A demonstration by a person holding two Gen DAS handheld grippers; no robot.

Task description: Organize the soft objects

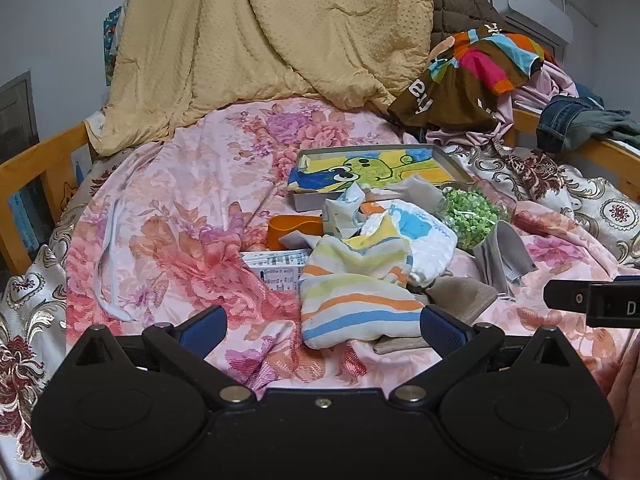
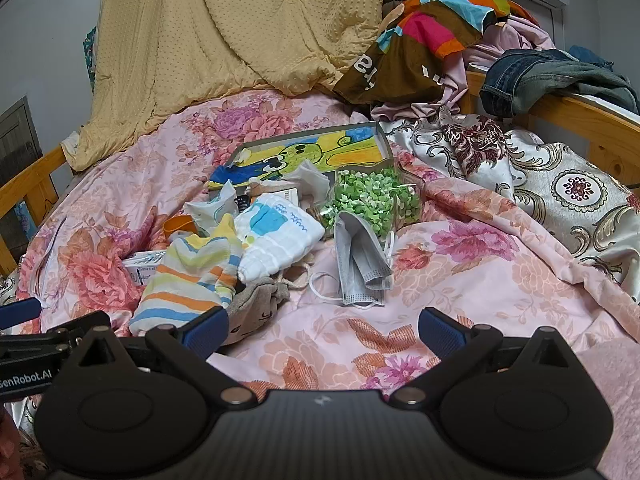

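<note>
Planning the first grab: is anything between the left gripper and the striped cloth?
Nothing visible. The left gripper is open, and the striped cloth lies just ahead of its fingertips, on top of the pile on the floral bedspread.

We list: striped sock [image 1: 352, 300] — soft knit cloth; bed rail [image 1: 36, 168] — smooth varnished wood; quilt [image 1: 260, 40] — matt, dimpled.

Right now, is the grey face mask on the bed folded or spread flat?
Folded. The grey face mask lies doubled over lengthwise, its white ear loops trailing loose on the floral bedspread.

Both wrist cams low, fwd-down; share clutter pile [image 1: 360, 248].
</note>
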